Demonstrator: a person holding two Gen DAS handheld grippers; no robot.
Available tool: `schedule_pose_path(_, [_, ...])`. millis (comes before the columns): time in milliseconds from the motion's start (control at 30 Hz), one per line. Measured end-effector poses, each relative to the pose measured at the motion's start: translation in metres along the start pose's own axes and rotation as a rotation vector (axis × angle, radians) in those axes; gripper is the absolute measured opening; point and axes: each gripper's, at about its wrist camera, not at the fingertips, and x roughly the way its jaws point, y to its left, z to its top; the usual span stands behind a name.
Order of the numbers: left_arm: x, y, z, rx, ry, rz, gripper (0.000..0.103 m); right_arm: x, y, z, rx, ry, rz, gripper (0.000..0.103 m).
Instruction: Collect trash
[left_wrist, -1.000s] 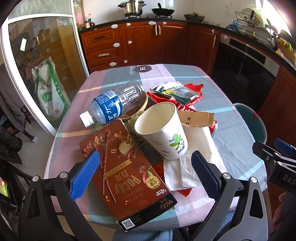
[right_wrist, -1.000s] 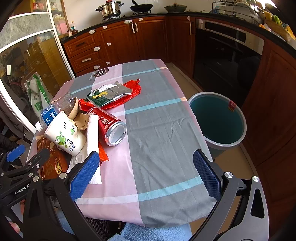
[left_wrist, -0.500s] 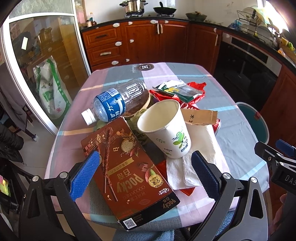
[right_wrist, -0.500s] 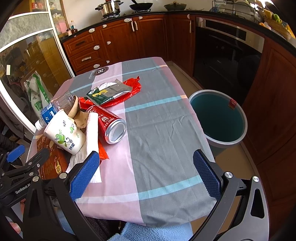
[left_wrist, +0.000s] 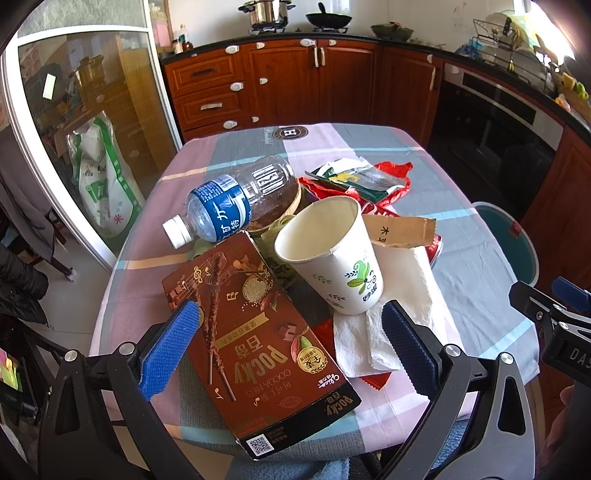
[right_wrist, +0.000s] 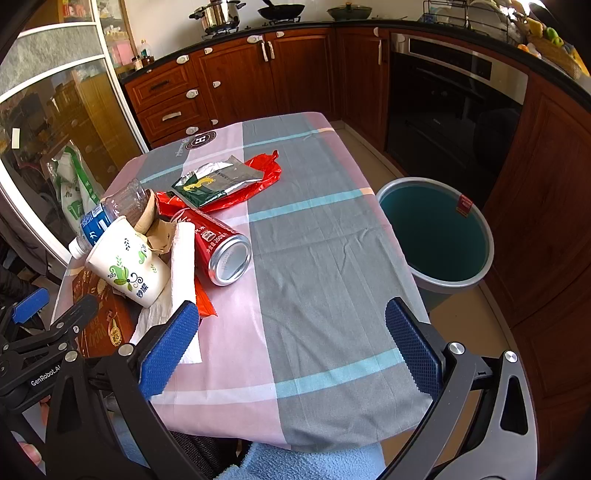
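Note:
A heap of trash lies on the checked tablecloth (right_wrist: 325, 266). It holds a brown Pocky box (left_wrist: 255, 339), a tilted paper cup (left_wrist: 332, 254), a plastic bottle (left_wrist: 232, 199) on its side, a white napkin (left_wrist: 399, 310), a red can (right_wrist: 218, 243) and foil wrappers (right_wrist: 221, 181). My left gripper (left_wrist: 290, 343) hangs open over the near end of the Pocky box. My right gripper (right_wrist: 291, 350) stands open above bare cloth at the table's front edge, right of the heap. Nothing is held by either.
A grey bin (right_wrist: 439, 236) with a teal inside stands on the floor off the table's right side. Wooden cabinets (right_wrist: 258, 77) and an oven (right_wrist: 454, 107) line the back and right. A glass sliding door (left_wrist: 85, 147) is to the left.
Both views have shifted slightly; the left gripper has drawn back a little from the heap. Nothing on the table has moved, and both grippers stay open.

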Motion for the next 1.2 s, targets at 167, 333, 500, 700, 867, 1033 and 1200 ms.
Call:
schedule_pose_path(167, [-0.001,-0.001,0.0,-0.001,-0.002,-0.001,0.099,0.0,0.0,0.0,-0.001,0.001,0.0,0.097])
schedule_pose_path(333, [-0.001,-0.001,0.0,0.0,-0.002,-0.002,0.099,0.0,0.0,0.0,-0.002,0.001,0.0,0.097])
schedule_pose_path(500, [0.001,0.0,-0.001,-0.003,0.001,-0.006,0.099,0.001,0.0,-0.001,-0.001,0.003,0.0,0.097])
schedule_pose_path(700, [0.003,0.0,-0.002,-0.004,0.009,-0.011,0.099,0.001,0.001,-0.001,-0.003,0.005,0.0,0.097])
schedule_pose_path(867, [0.004,0.001,-0.001,-0.006,0.013,-0.015,0.099,0.003,0.002,-0.002,-0.009,0.007,0.001,0.097])
schedule_pose_path(1033, [0.005,0.005,0.001,-0.004,0.01,-0.008,0.099,0.003,0.004,-0.002,-0.019,0.016,0.004,0.097])
schedule_pose_path(1200, [0.002,0.026,0.007,0.017,-0.021,0.016,0.099,0.004,0.01,0.0,-0.045,0.023,0.023,0.097])
